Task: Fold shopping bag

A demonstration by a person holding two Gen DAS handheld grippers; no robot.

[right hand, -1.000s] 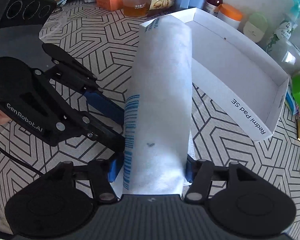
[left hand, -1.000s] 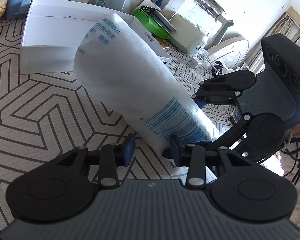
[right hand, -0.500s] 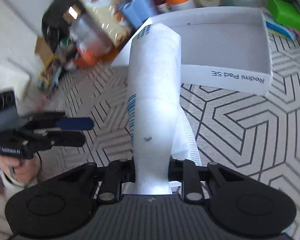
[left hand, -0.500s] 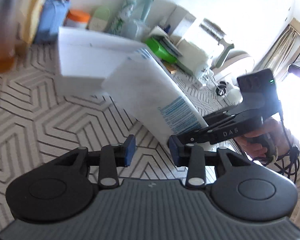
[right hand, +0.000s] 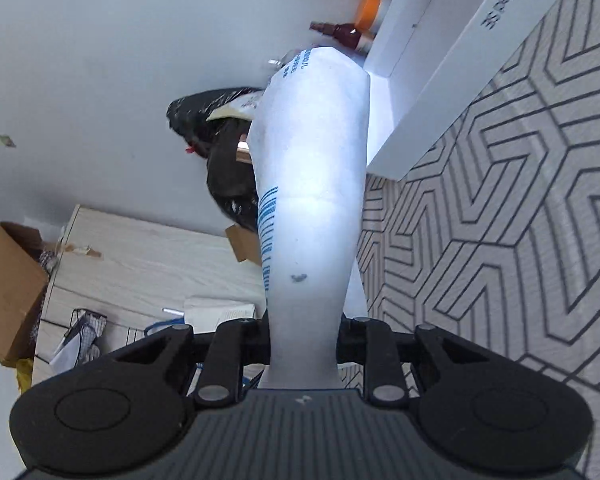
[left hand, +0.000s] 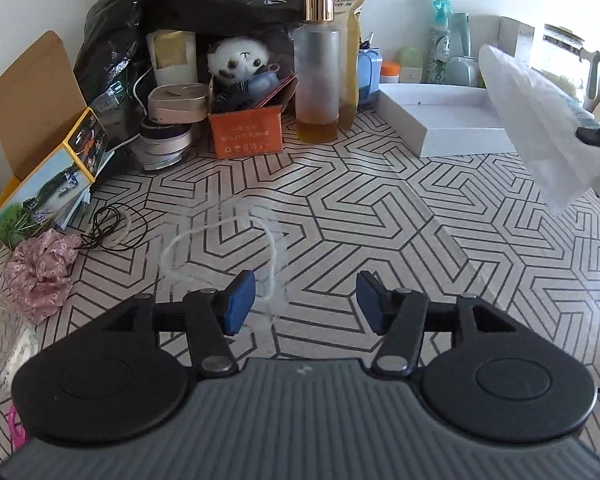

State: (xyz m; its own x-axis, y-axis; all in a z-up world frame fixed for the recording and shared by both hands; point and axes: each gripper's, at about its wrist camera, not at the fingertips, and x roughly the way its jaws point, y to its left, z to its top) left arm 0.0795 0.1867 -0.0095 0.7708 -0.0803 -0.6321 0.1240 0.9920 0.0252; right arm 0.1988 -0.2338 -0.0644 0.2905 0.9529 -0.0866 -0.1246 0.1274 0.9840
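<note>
Two grippers worked above a patterned surface: the right gripper had its fingers clamped on the white folded shopping bag, lifted toward three o'clock in the left view, while the left gripper was opening its fingers on nothing.

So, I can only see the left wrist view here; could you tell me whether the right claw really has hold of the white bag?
Observer: Yes, the right claw is shut on the folded bag, which sticks out in front of it.
Operator: Thank you. Is any print visible on the bag?
Observer: A line of blue print runs along one of its edges, and there is a small dark mark near the grip.
Operator: And what lies beyond the bag on that side?
Observer: The white box, with lettering on its outer wall.
</note>
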